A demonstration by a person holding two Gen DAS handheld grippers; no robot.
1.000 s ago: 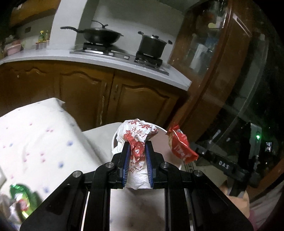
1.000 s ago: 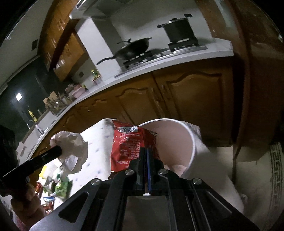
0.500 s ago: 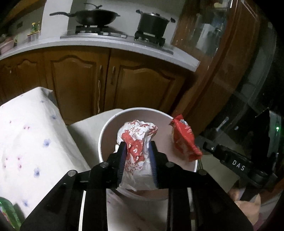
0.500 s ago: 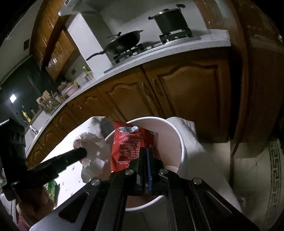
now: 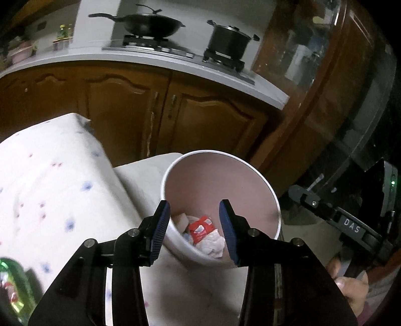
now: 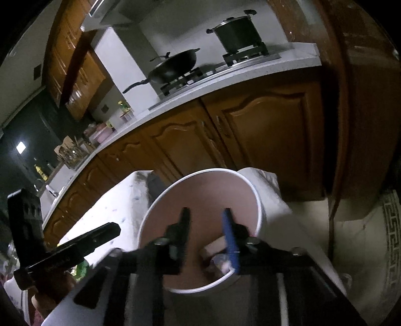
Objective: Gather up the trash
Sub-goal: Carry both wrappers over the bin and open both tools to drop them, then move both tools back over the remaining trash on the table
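Trash (image 5: 204,234) lies at the bottom of the white bin (image 5: 260,180), straight under your left gripper (image 5: 195,208): a red wrapper on top of crumpled white paper, low in the middle of the left wrist view. Your left gripper hangs over the bin's near rim with its blue-padded fingers spread wide and nothing between them. Your right gripper (image 6: 206,217) is also spread wide and empty, its tips inside the bin's mouth (image 6: 258,208) in the lower middle of the right wrist view; what lies below it in the bin is too blurred to name.

Both loads look to be in, so the next move likely turns on what is left outside the bin. In the left wrist view, a green packet (image 5: 13,286) sits at the lower left edge, on or beside the flowered white cloth (image 5: 50,180) to the left of the bin. It is cut off by the frame, so you cannot judge its long axis. A green scrap (image 6: 81,269) also shows in the lower left of the right wrist view, behind your left gripper's body. That puts the remaining litter on your left side, nearer your left gripper, and I judge you would swing left and down toward it.

The bin stands tight against the draped cloth, so lift clear of the rim before swinging. The cabinet doors (image 5: 205,120) and the stove with wok (image 5: 150,23) and pot (image 5: 229,40) fill the upper frame, well apart from your path.
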